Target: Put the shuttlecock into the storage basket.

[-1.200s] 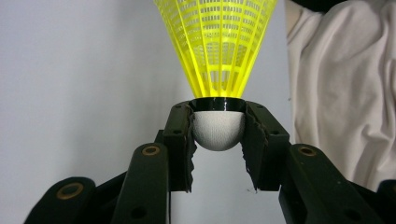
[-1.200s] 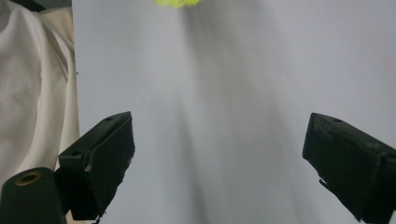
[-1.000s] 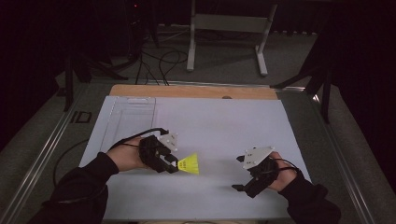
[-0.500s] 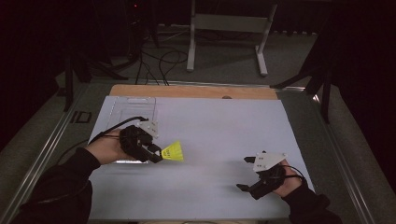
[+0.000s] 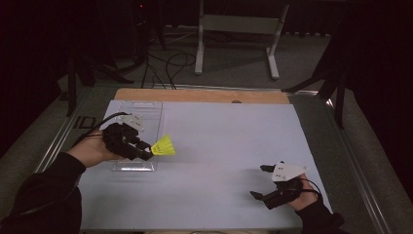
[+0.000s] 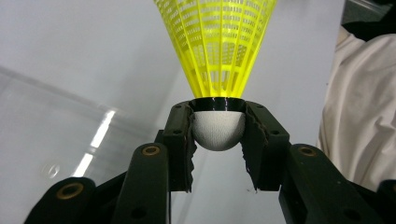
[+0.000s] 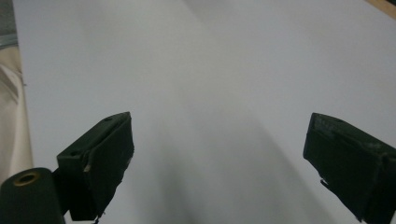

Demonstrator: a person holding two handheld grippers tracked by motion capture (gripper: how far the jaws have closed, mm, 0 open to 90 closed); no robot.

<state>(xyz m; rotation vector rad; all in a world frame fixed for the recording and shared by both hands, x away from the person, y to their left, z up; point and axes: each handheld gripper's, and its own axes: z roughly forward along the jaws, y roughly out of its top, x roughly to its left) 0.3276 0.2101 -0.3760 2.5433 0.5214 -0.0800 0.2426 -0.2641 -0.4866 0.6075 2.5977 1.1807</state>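
High view: a clear tray (image 5: 146,111) lies at the left of the white sheet (image 5: 219,146), w/ nothing lying in it that I can see. The left gripper (image 5: 146,152) is over the tray's near right part, mid-left of the frame. Its jaws are clamped on the shuttle (image 5: 164,146), a yellow one, w/ the skirt pointing right, just past the tray's right edge. If the shuttle touches the tray, can't tell. The right gripper (image 5: 260,182) sits at the lower right, low over the sheet, jaws wide apart, nothing between them. The 2 grippers are well apart.

Vs a sec ago: the left gripper and shuttle were near the middle of the sheet, lower in the frame. Now they are up and to the left, over the tray. The right gripper has slid down and right, closer to the bottom edge. Its jaws look apart both times.

Left gripper view: the jaws pinch the shuttle's (image 6: 217,60) white round tip at mid frame. The yellow net skirt fans up to the top edge. The tray's (image 6: 70,121) clear wall shows at the left, w/ a bright glint on it.

Right gripper view: 2 black jaws, 1 at lower left and 1 at lower right, far apart. Plain sheet (image 7: 210,93) lies between them.
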